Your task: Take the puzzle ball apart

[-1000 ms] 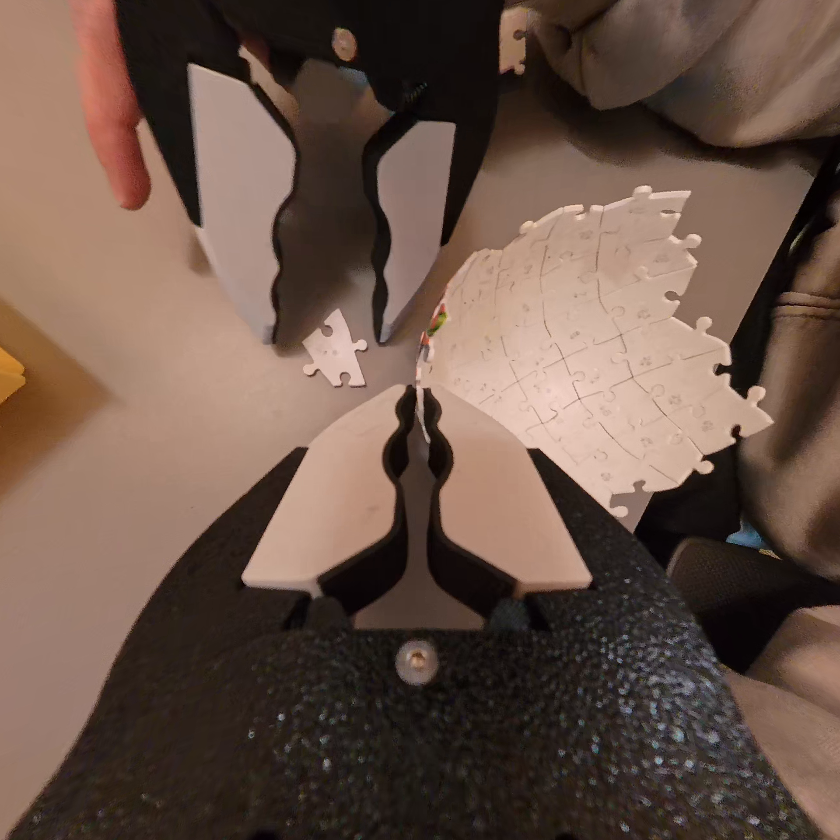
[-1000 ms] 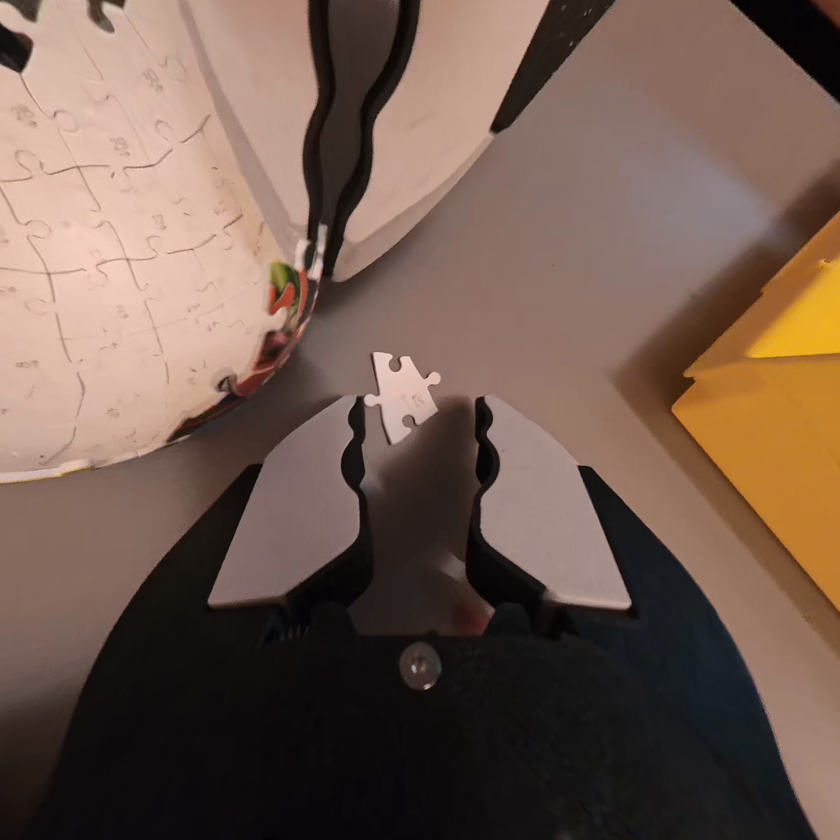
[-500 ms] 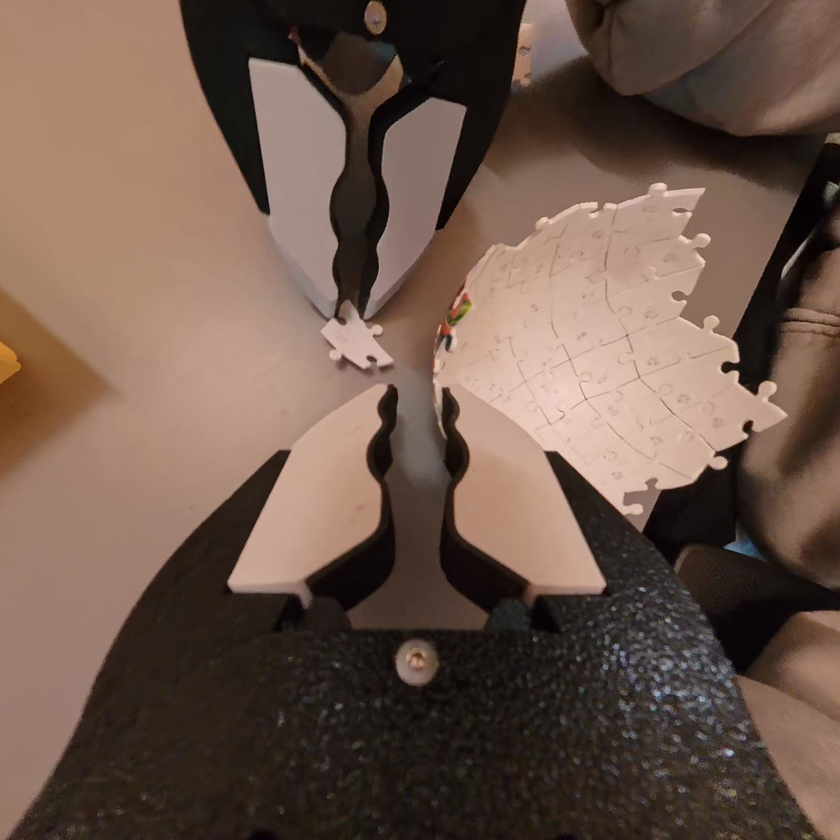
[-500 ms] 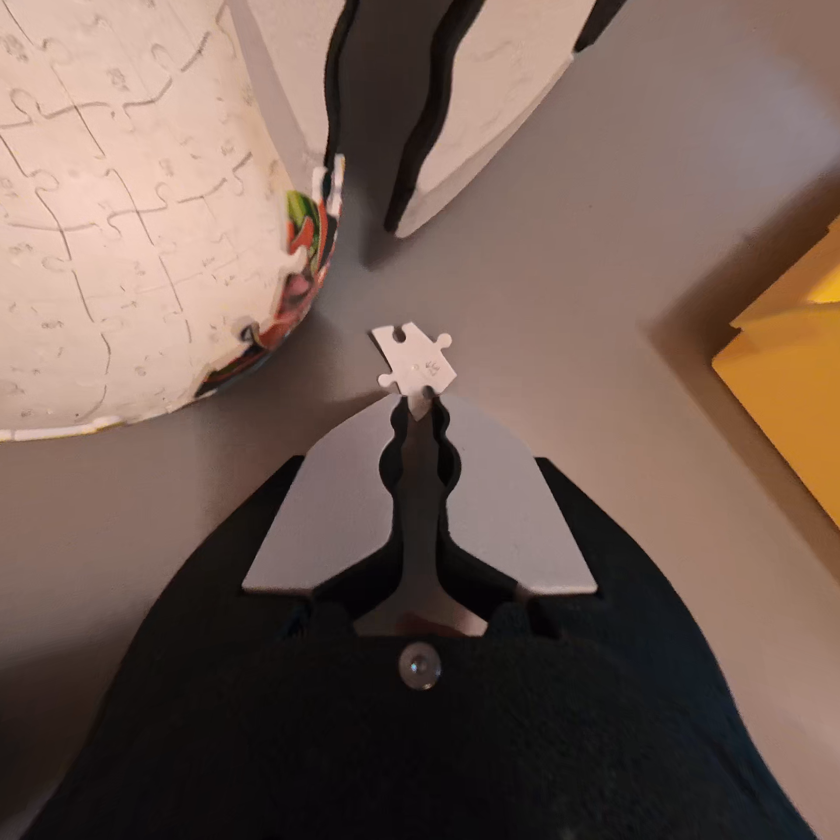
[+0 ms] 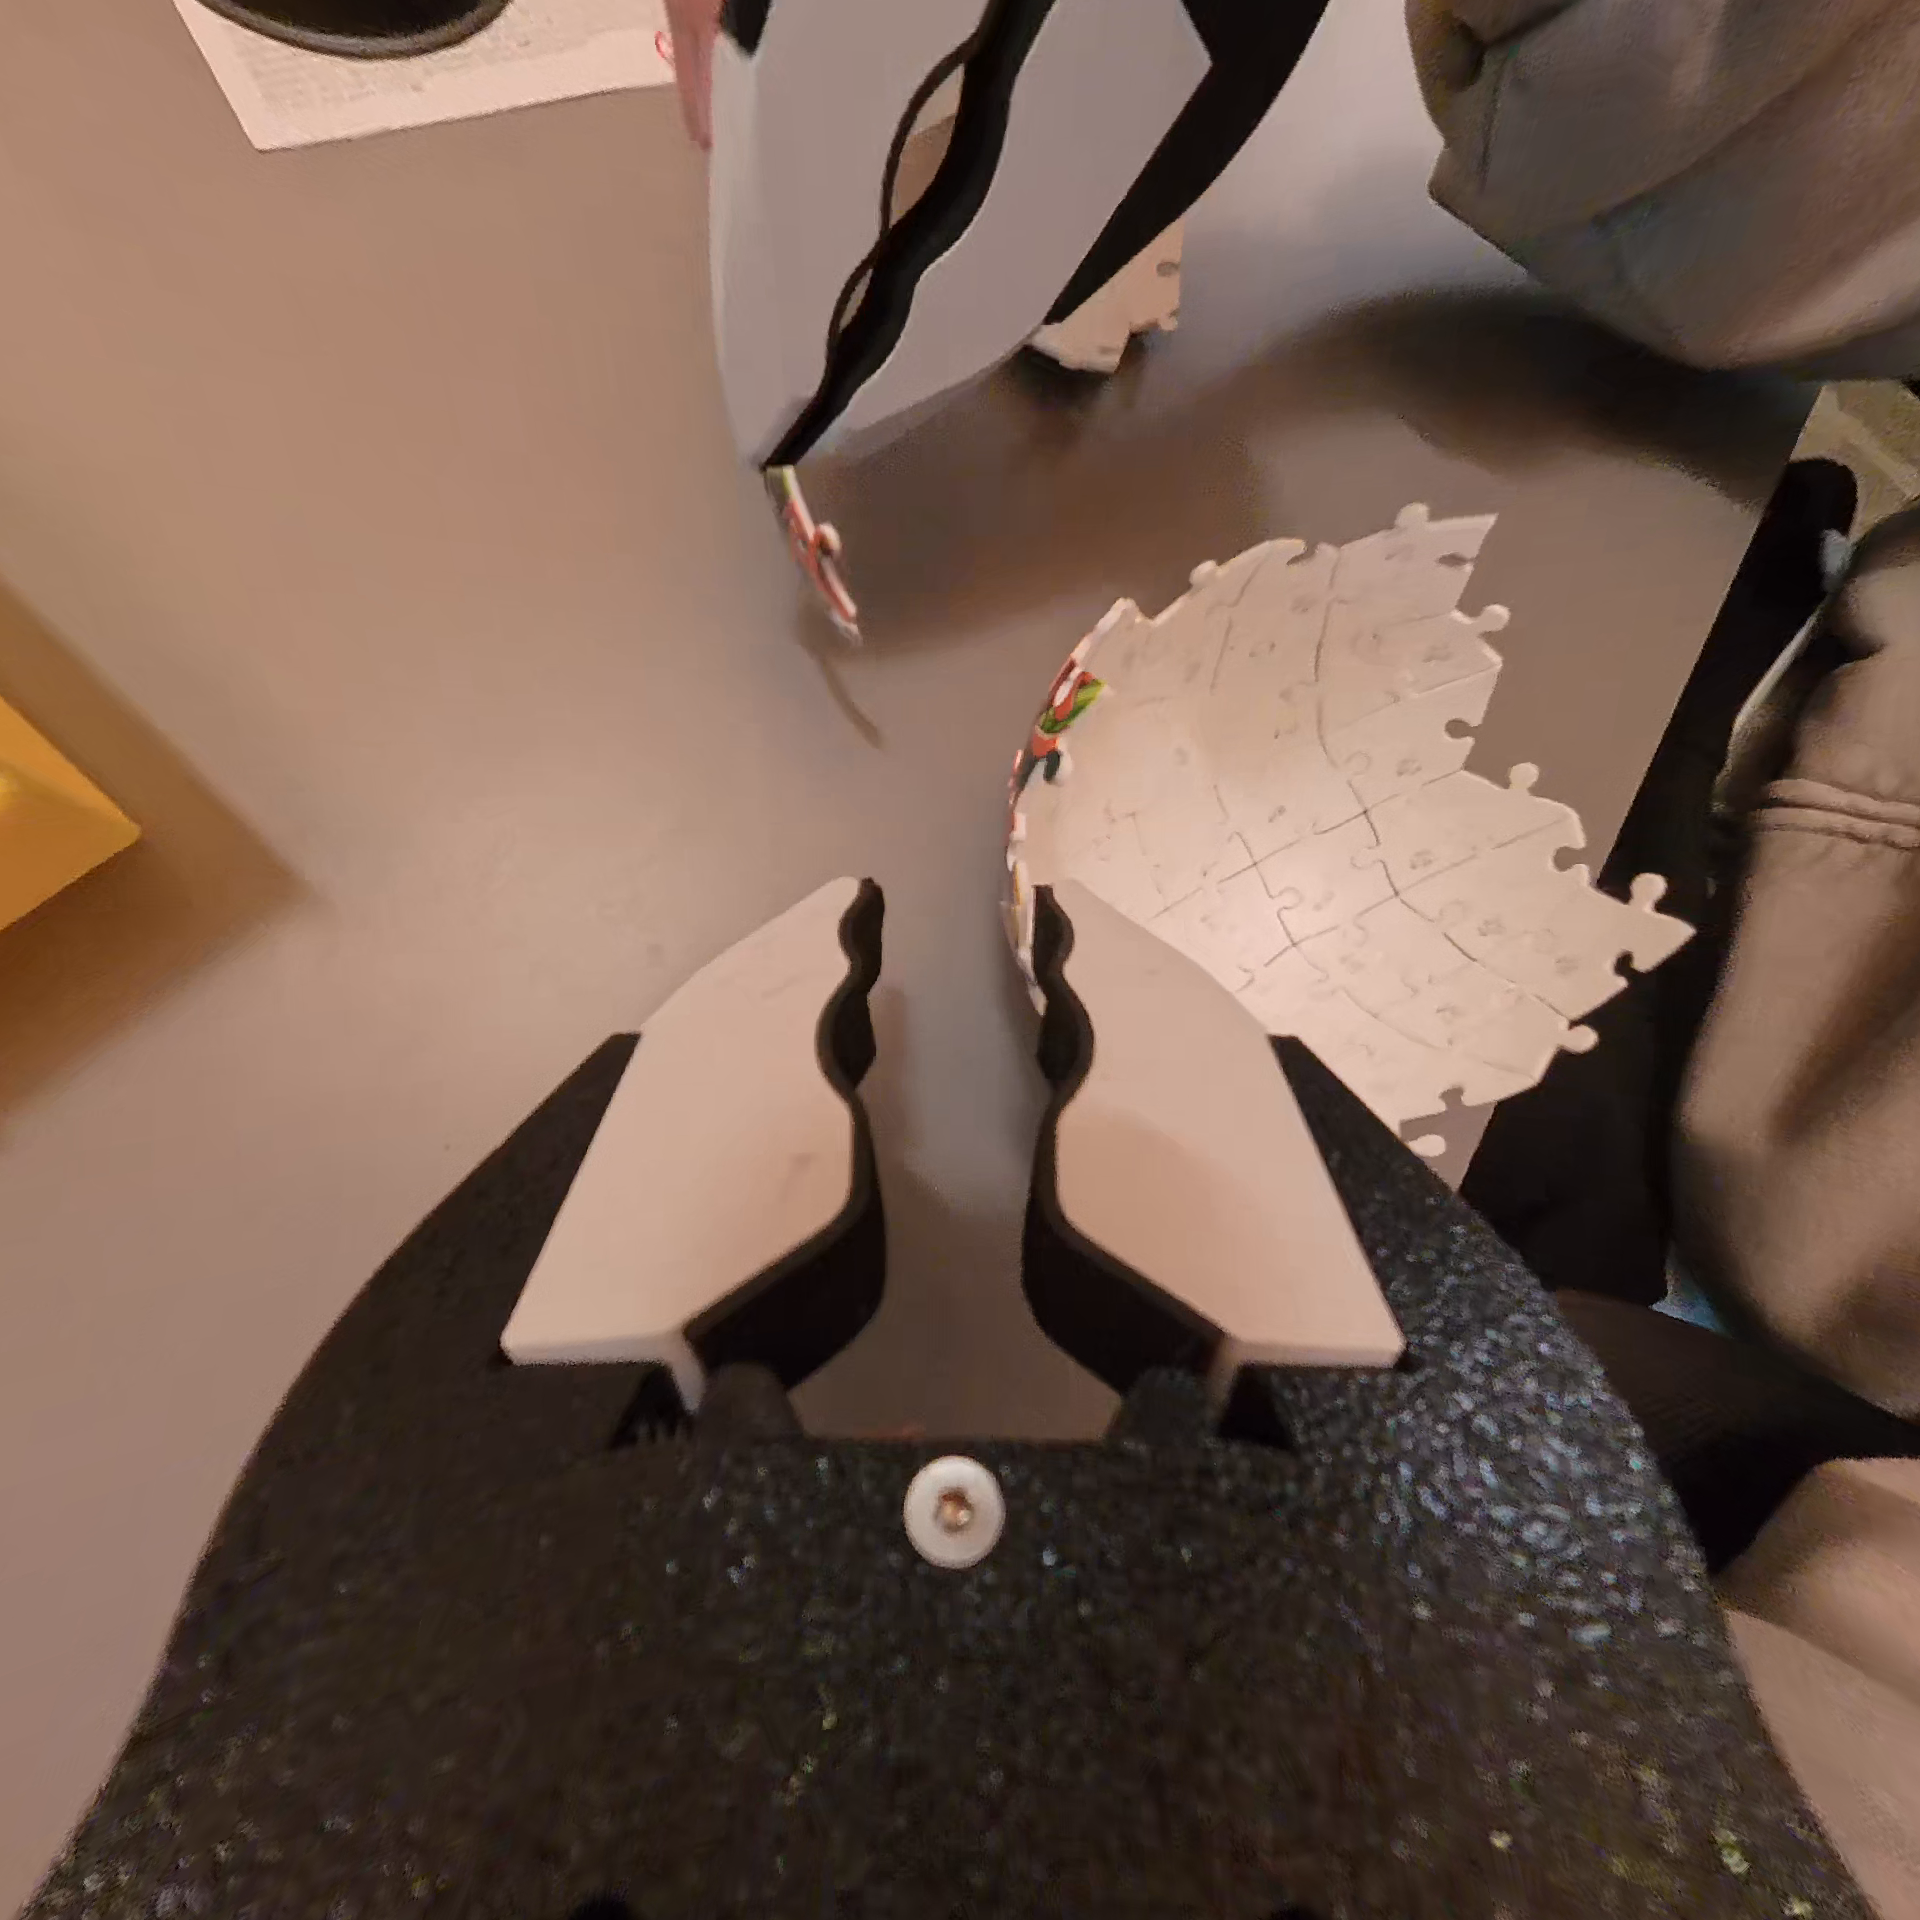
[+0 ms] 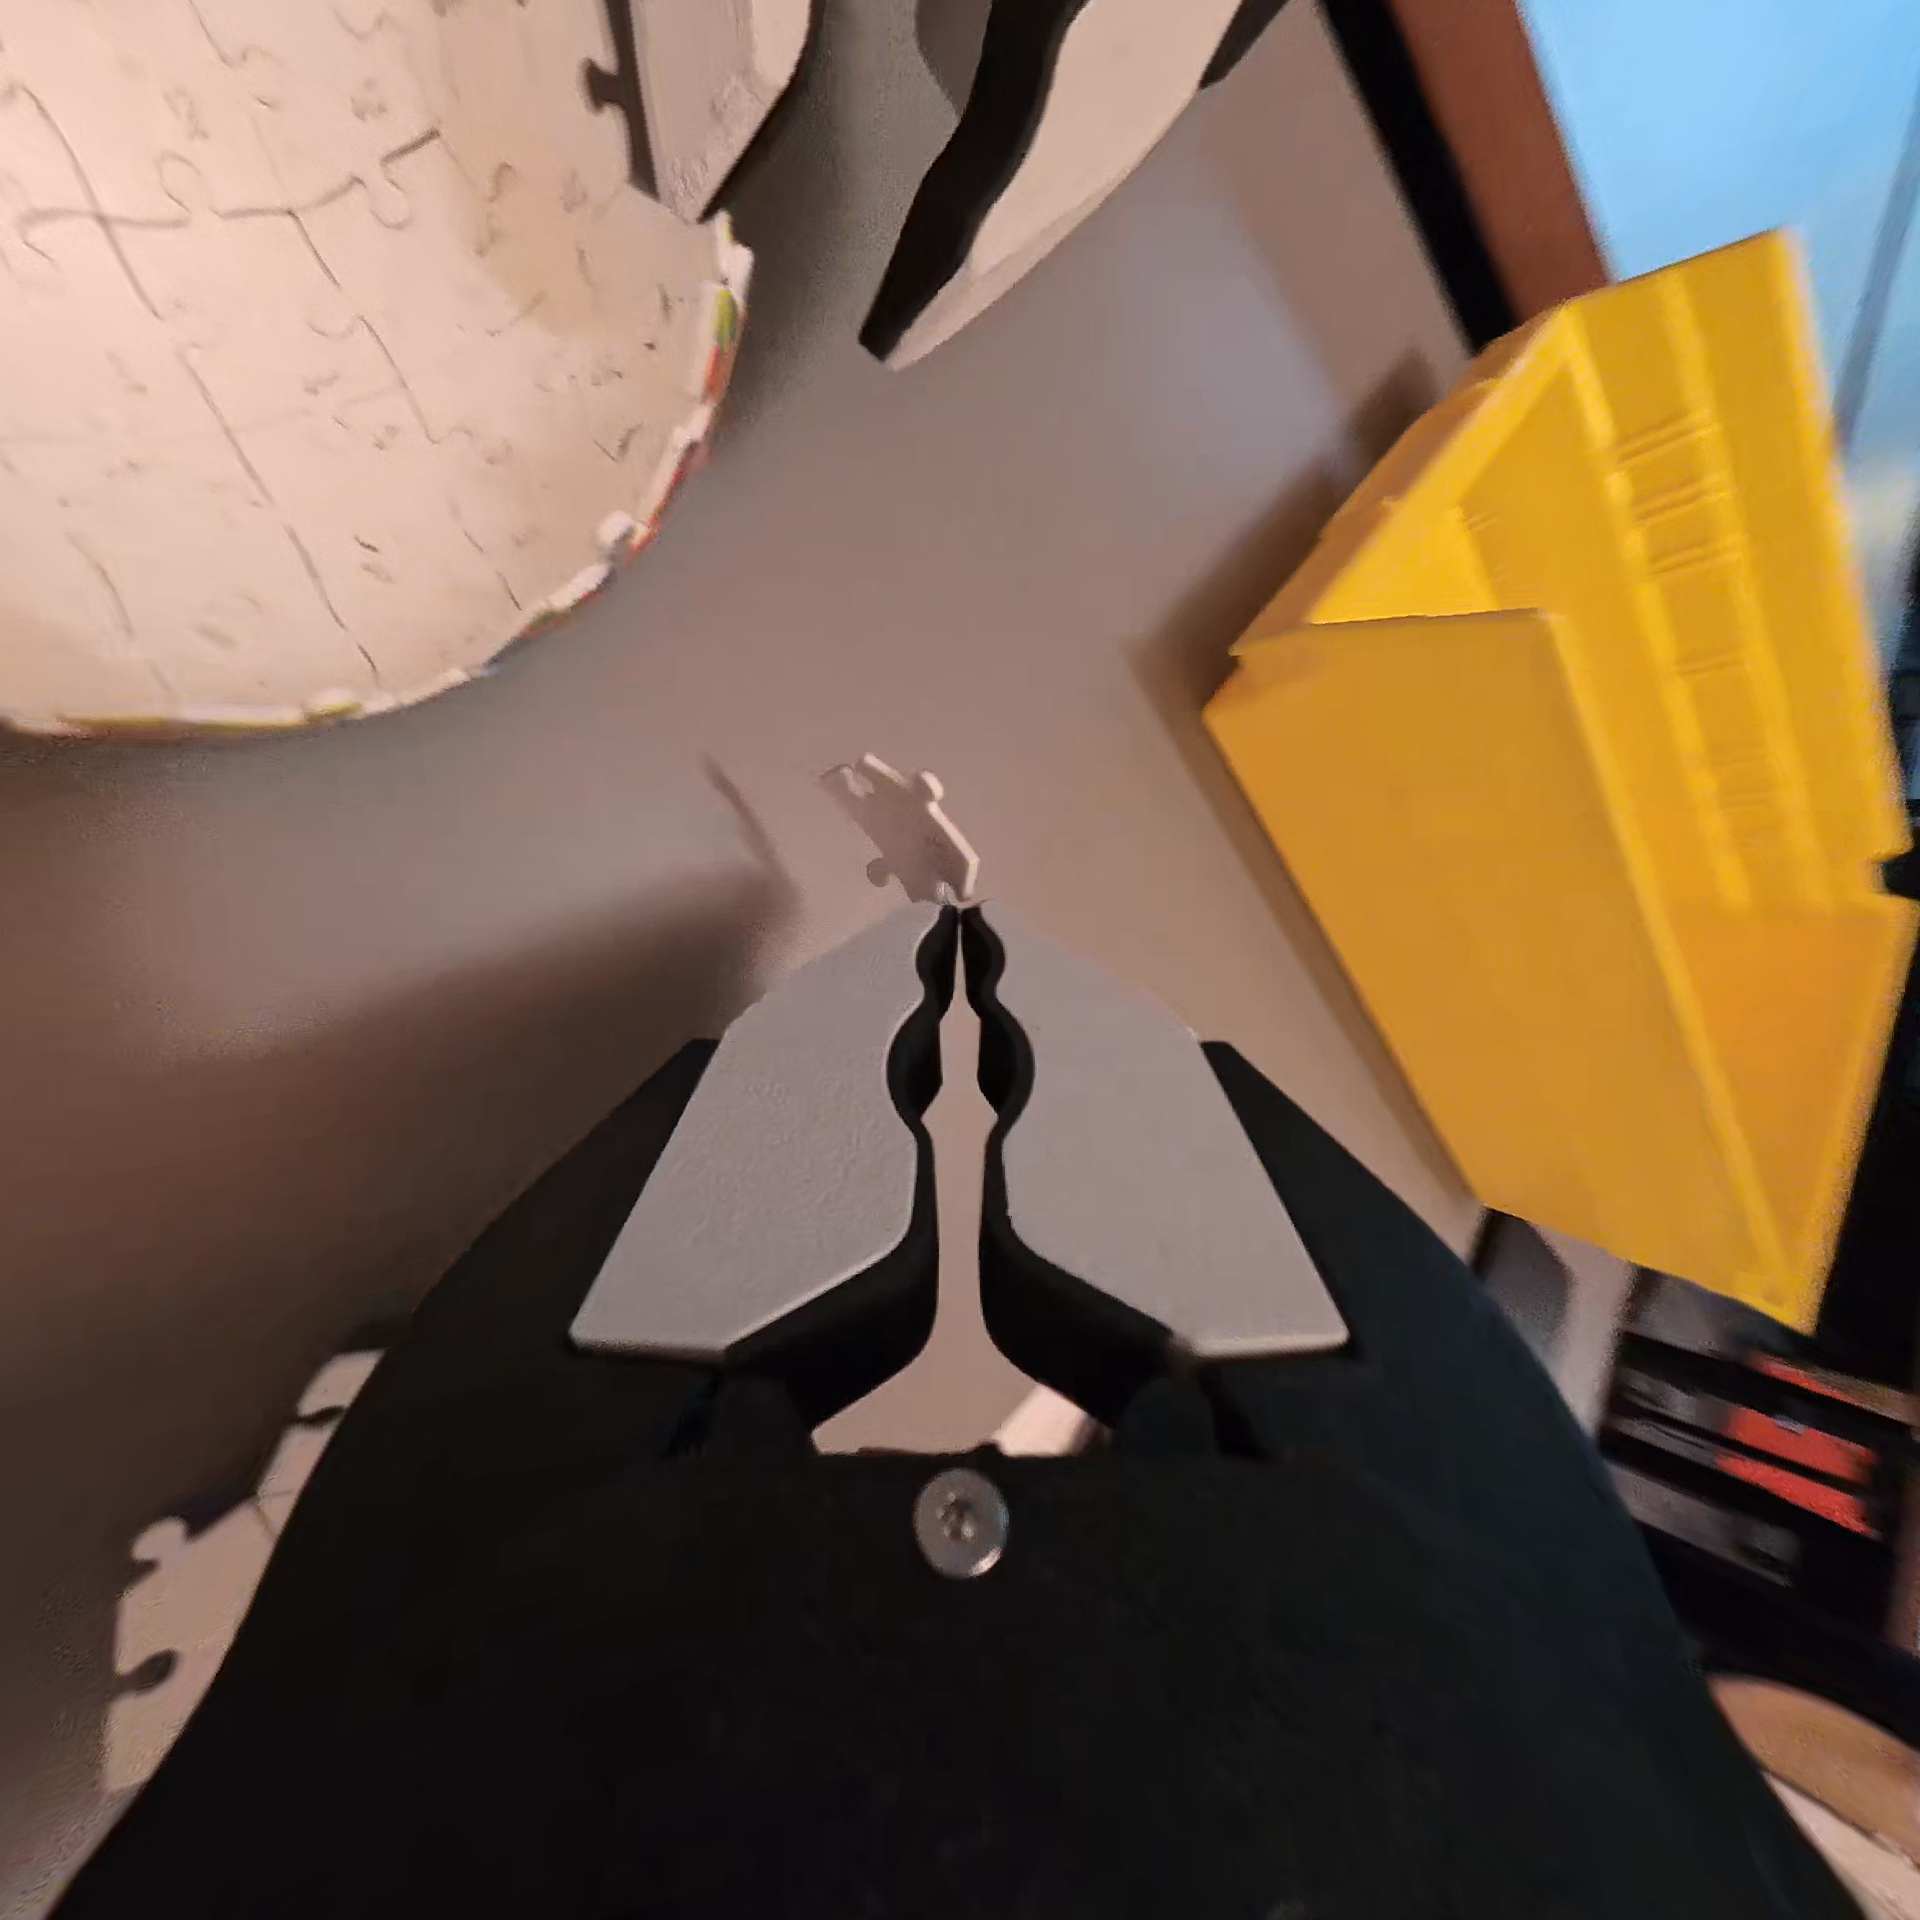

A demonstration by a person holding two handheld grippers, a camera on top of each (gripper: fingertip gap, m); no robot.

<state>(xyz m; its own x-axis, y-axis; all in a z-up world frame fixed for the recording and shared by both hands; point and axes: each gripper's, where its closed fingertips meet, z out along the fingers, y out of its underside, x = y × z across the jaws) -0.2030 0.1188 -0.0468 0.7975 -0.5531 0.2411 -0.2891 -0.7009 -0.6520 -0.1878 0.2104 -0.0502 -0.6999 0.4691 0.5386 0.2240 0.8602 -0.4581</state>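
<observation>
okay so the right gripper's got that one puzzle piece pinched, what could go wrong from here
The right gripper pinches the loose puzzle piece only by a corner at the very fingertips, so it could twist or drop before it reaches the yellow bin. The left gripper is open beside the half shell's rim, so the shell may rock or slide.

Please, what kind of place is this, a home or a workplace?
Probably a work desk in an office or lab, though I cannot be sure. A plain grey table bears a printed sheet of paper, and a yellow plastic storage bin stands at its edge.
</observation>
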